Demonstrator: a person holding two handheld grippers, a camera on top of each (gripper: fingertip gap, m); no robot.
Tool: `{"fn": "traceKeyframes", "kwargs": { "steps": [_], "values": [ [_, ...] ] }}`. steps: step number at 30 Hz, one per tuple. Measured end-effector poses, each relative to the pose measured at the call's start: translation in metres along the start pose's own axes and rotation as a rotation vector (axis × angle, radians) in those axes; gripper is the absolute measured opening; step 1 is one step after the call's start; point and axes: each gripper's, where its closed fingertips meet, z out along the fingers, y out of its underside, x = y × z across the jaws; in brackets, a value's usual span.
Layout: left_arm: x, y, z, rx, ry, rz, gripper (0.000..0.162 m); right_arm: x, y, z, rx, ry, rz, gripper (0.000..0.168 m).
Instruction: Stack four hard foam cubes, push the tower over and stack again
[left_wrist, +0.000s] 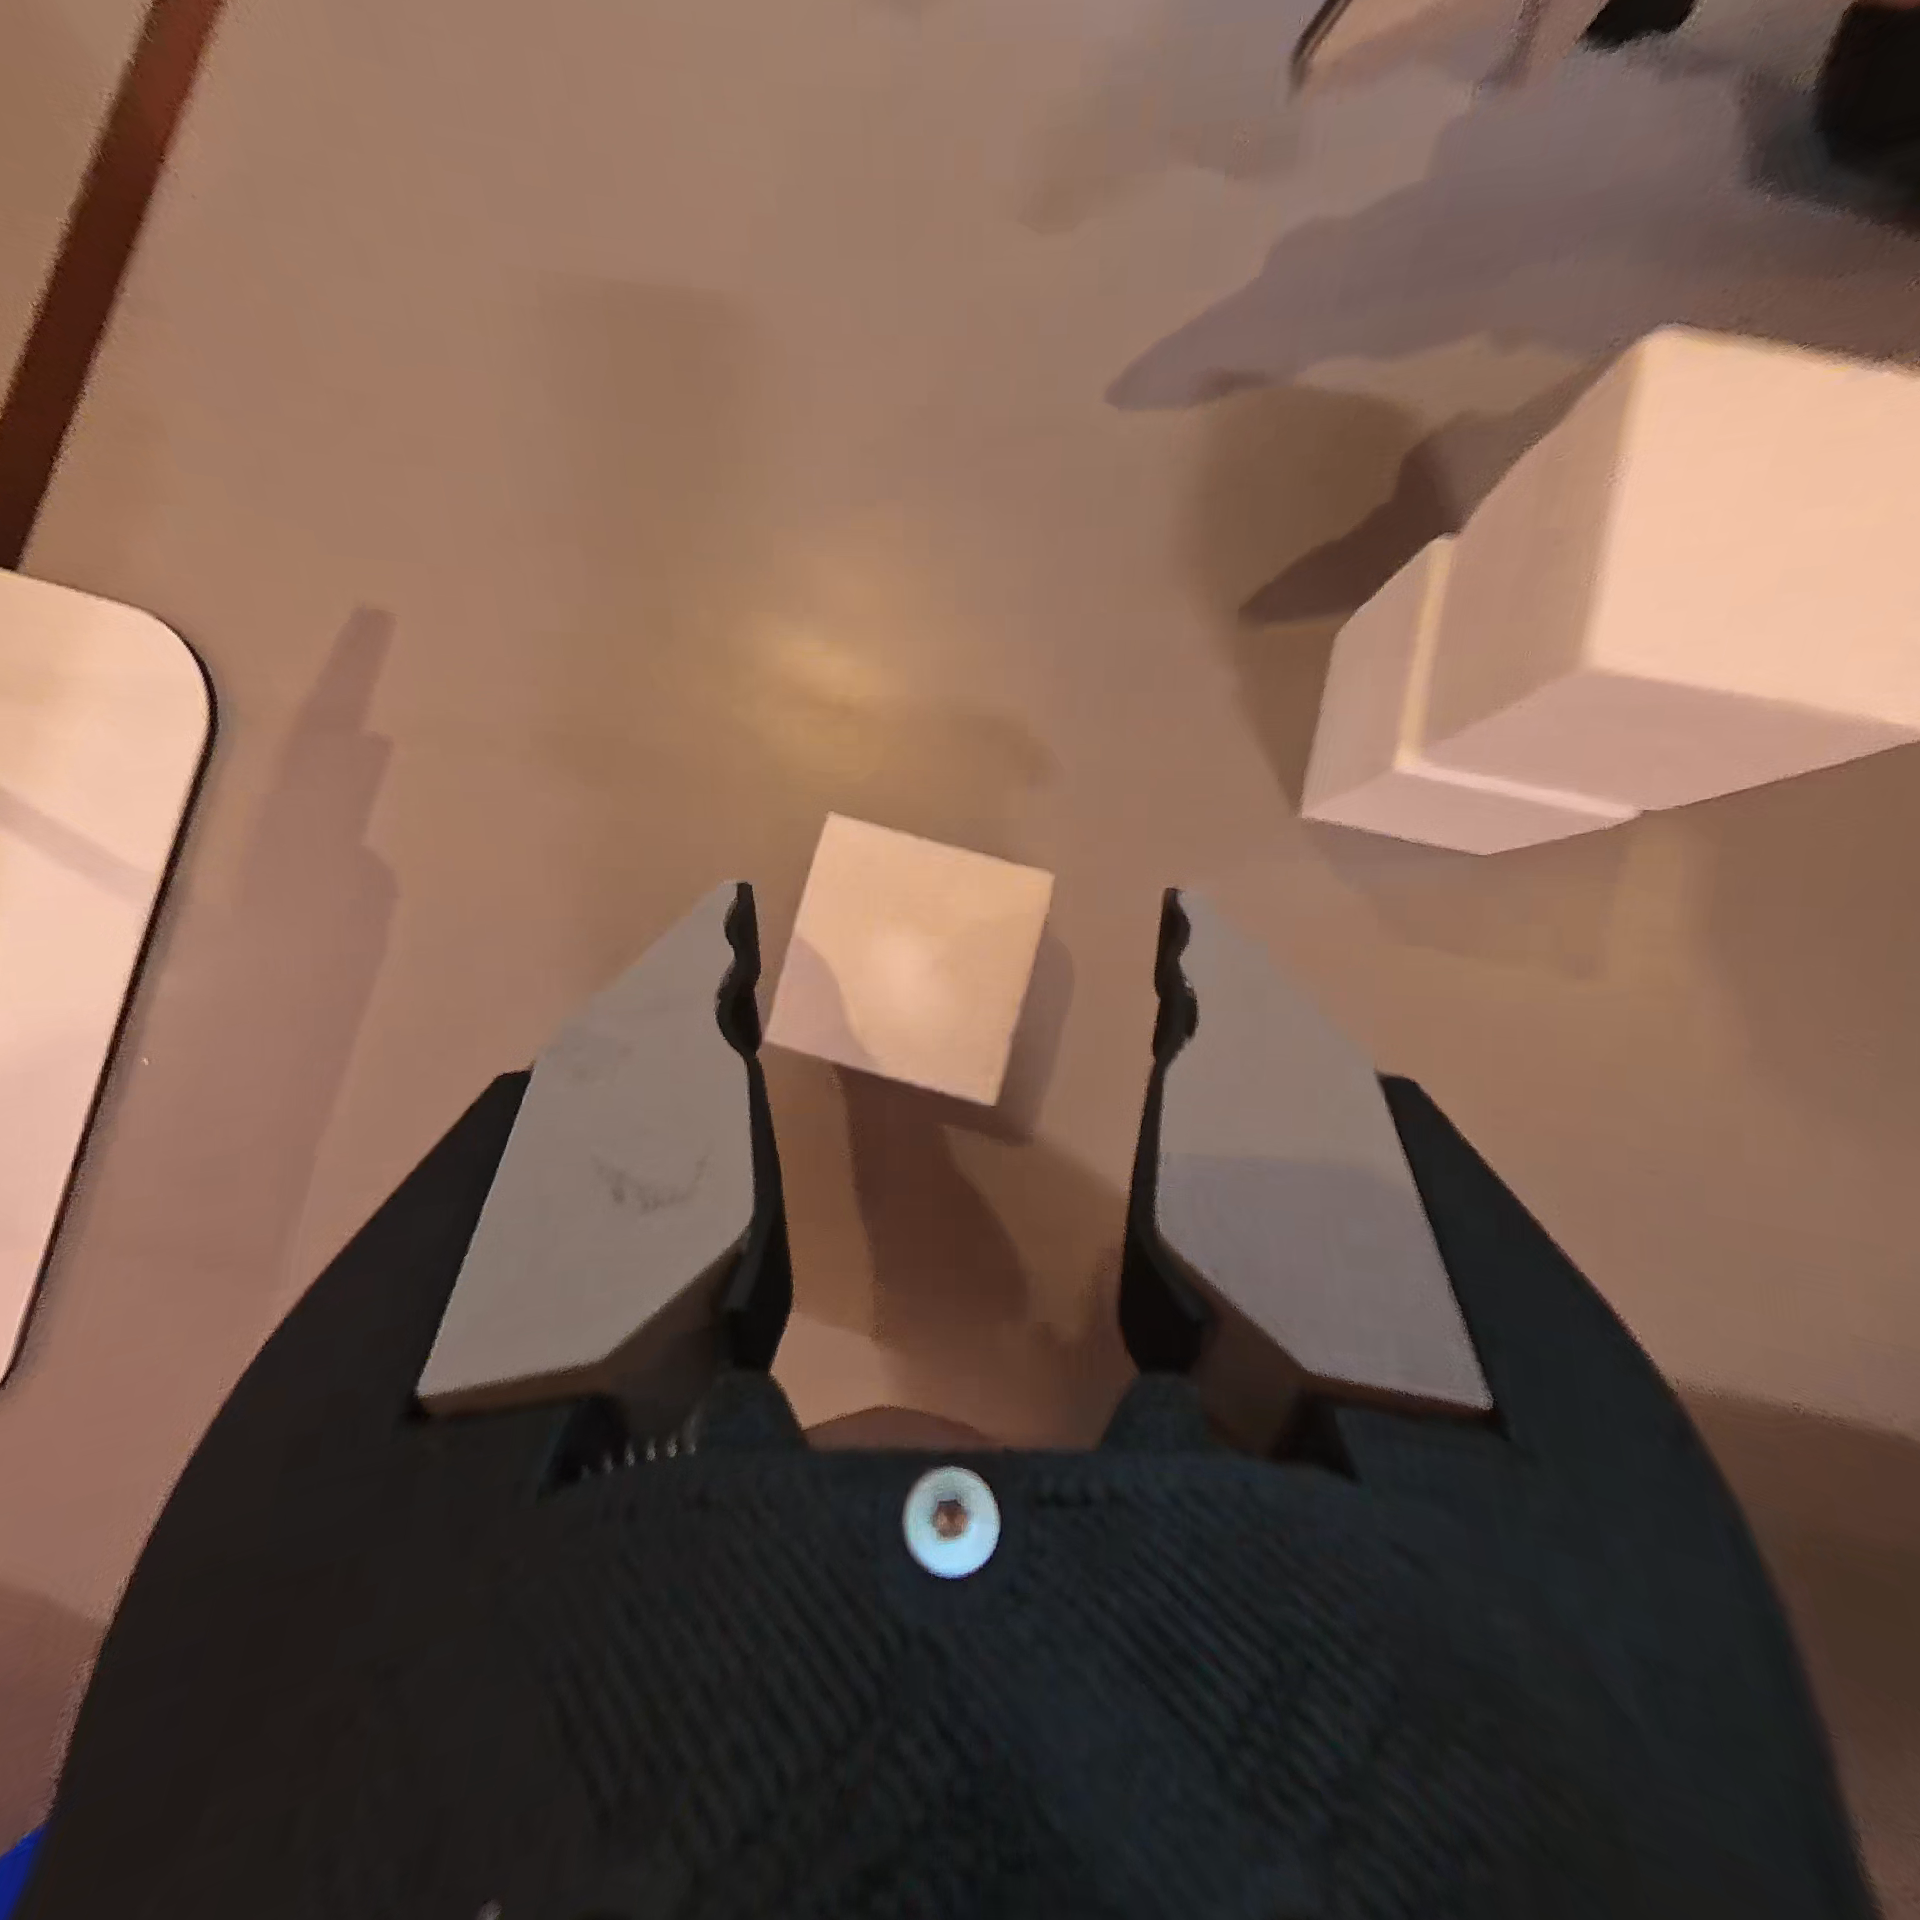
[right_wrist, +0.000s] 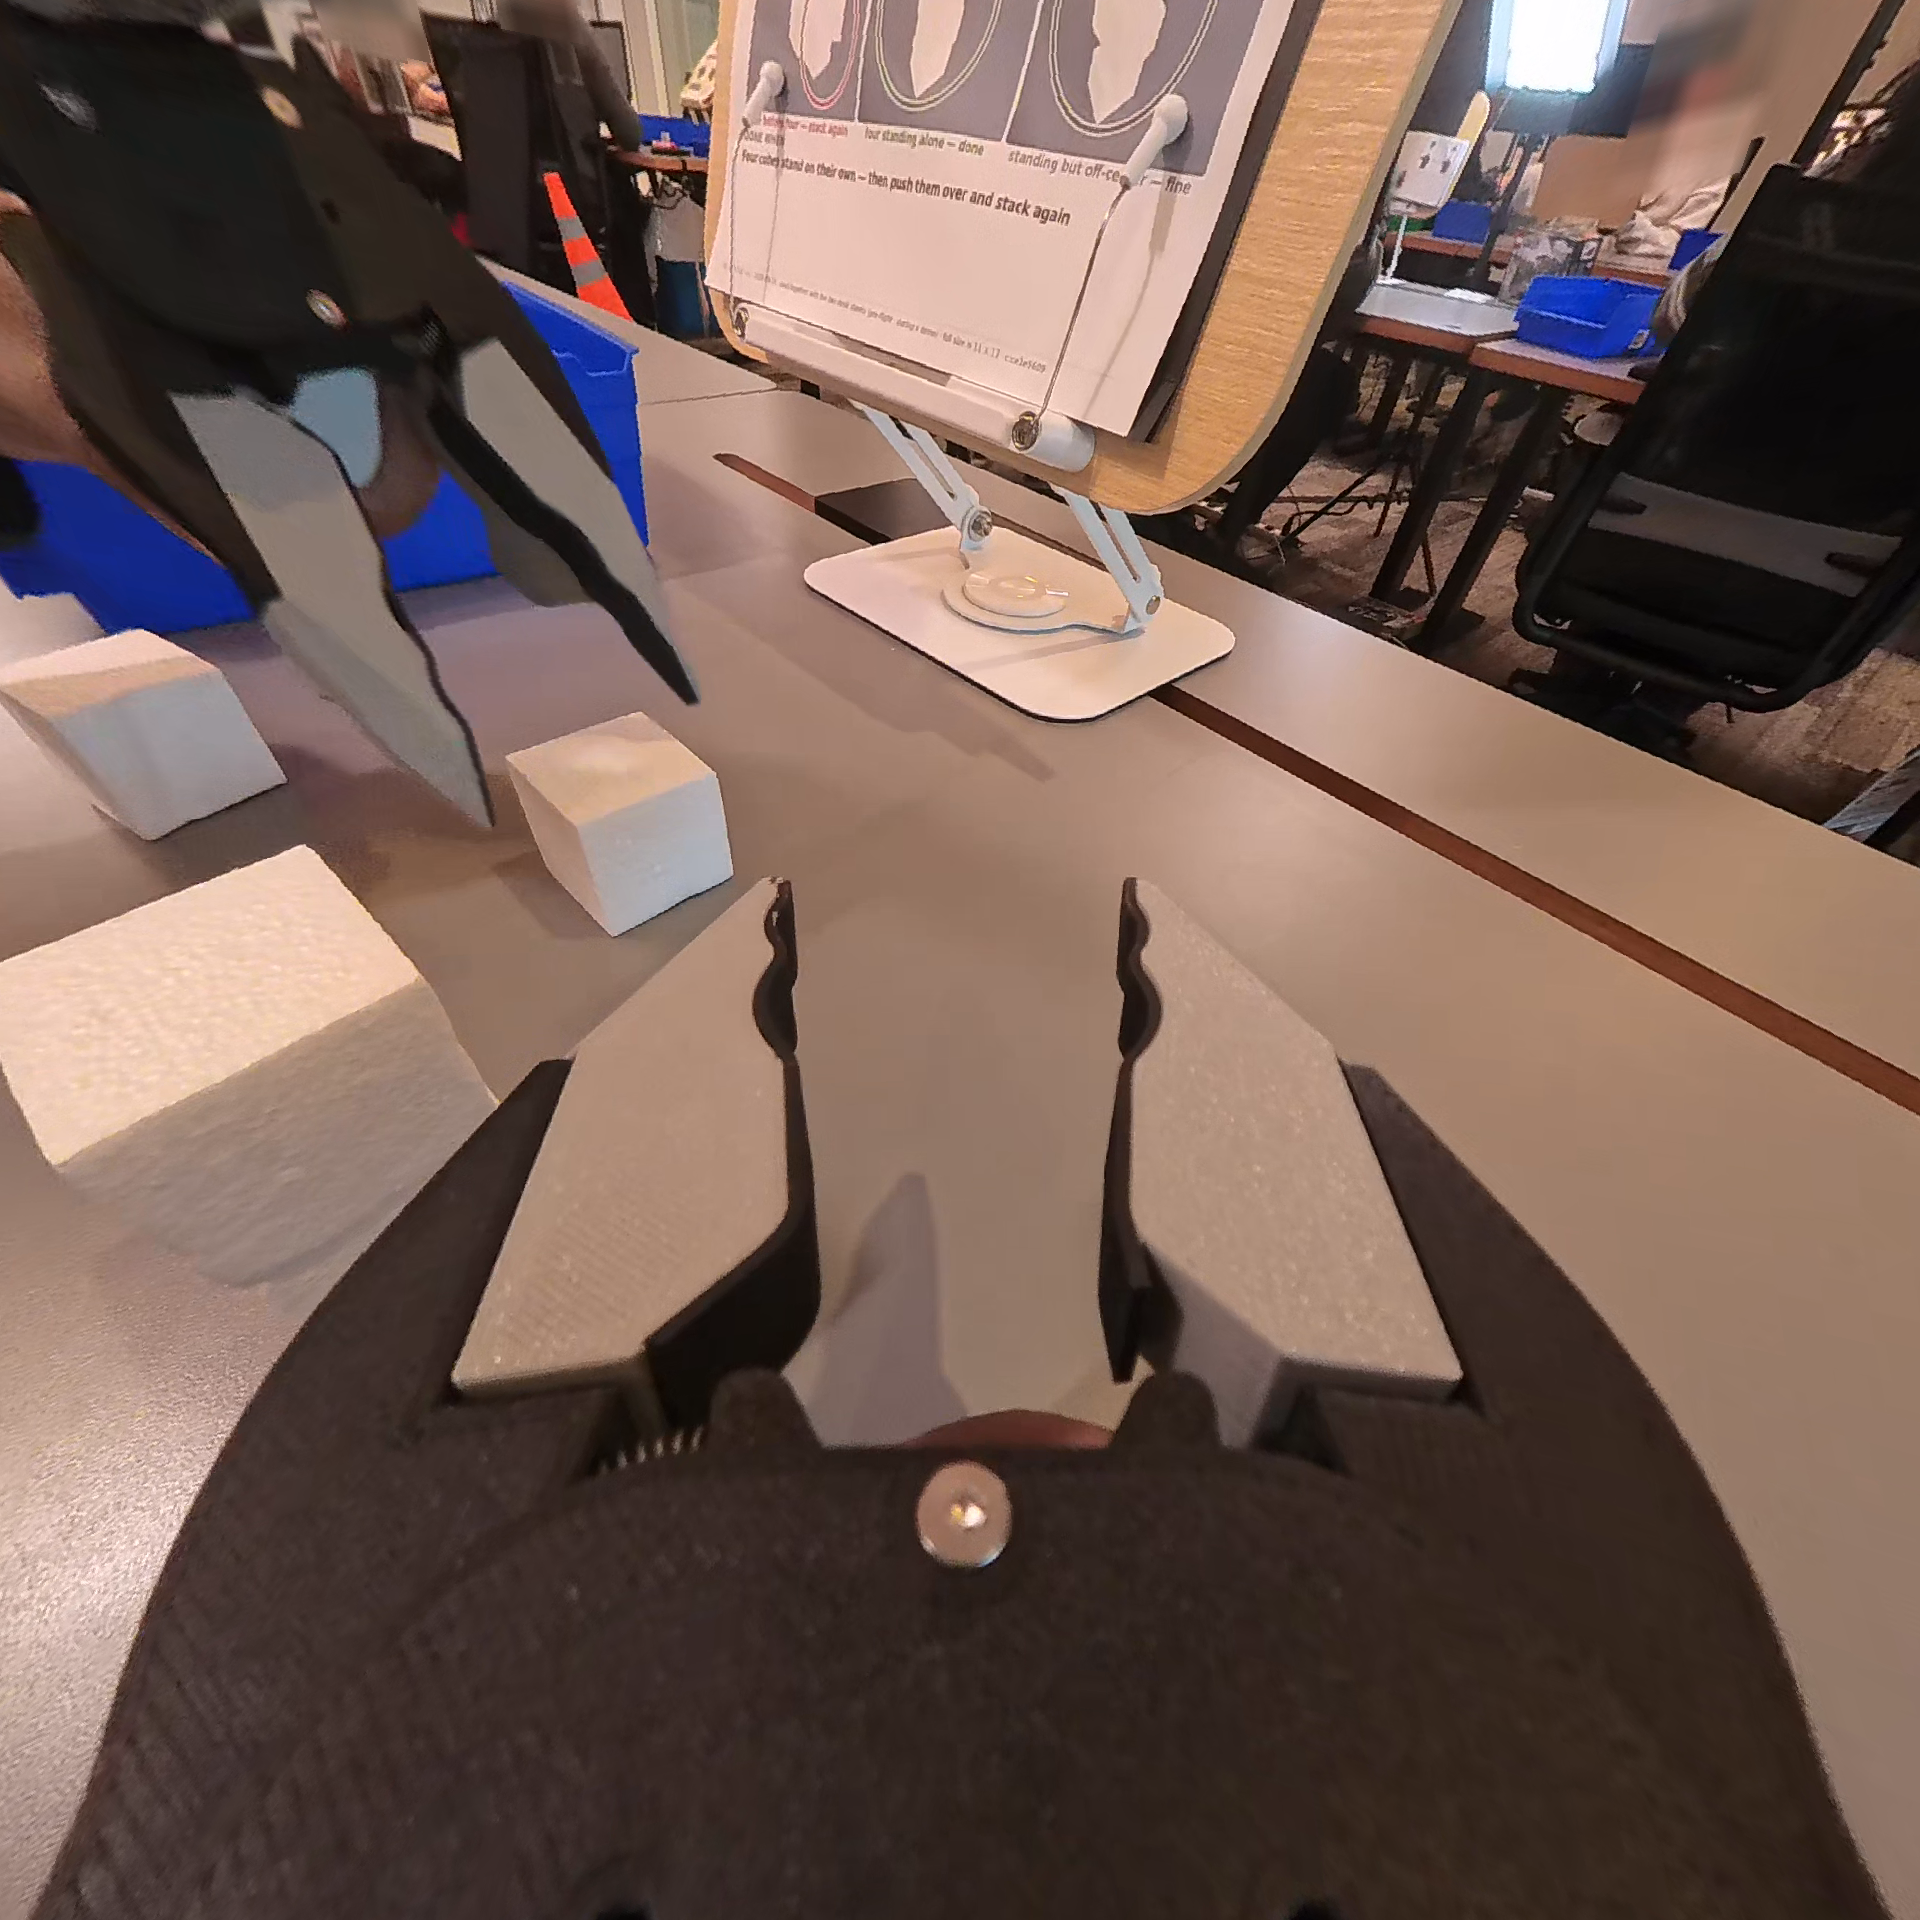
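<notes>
Foam cubes are seen lying separately on the grey table (right_wrist: 1299, 935); no tower is standing. In the right wrist view three white cubes are visible at the left: a small cube (right_wrist: 623, 816) nearest the centre, a near cube (right_wrist: 229, 1049) at the left edge in front of it, and a far cube (right_wrist: 135, 722) behind, near a blue bin (right_wrist: 582, 416). All three are apart from one another.

The left gripper (right_wrist: 587, 753) is held above the table, pointing steeply downward, with its jaws spread and nothing between them. One fingertip is seen just beside the small cube; contact cannot be confirmed. In the left wrist view the same gripper (left_wrist: 956, 935) is seen from above, with the small cube (left_wrist: 909, 956) framed between the open fingers and lying below them on the table. Two larger cubes (left_wrist: 1621, 613) are seen at the upper right of that view, blurred and overlapping in the picture.

The right gripper (right_wrist: 956, 935) is held low over bare table, jaws spread, nothing gripped. A document stand (right_wrist: 1018, 623) carrying a printed sheet (right_wrist: 935, 249) is placed beyond it.
</notes>
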Motion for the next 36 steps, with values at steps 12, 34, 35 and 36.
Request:
{"fn": "traceKeyframes", "kwargs": {
  "steps": [12, 34, 35, 36],
  "values": [
    [0.001, 0.016, 0.009, -0.021, 0.032, -0.023, 0.058, 0.001, -0.002, -0.001, 0.005, 0.002, 0.007, 0.06],
    [0.107, -0.082, -0.041, 0.029, -0.003, 0.084, 0.058, 0.001, -0.003, -0.003, 0.005, 0.009, -0.002, 0.059],
    [0.108, -0.083, -0.039, 0.024, -0.001, 0.085, 0.058, 0.001, -0.004, -0.003, 0.008, 0.009, 0.002, 0.059],
    [0.108, -0.084, -0.037, 0.018, -0.001, 0.086, 0.058, 0.002, -0.004, -0.003, 0.01, 0.009, 0.005, 0.059]
  ]
}}
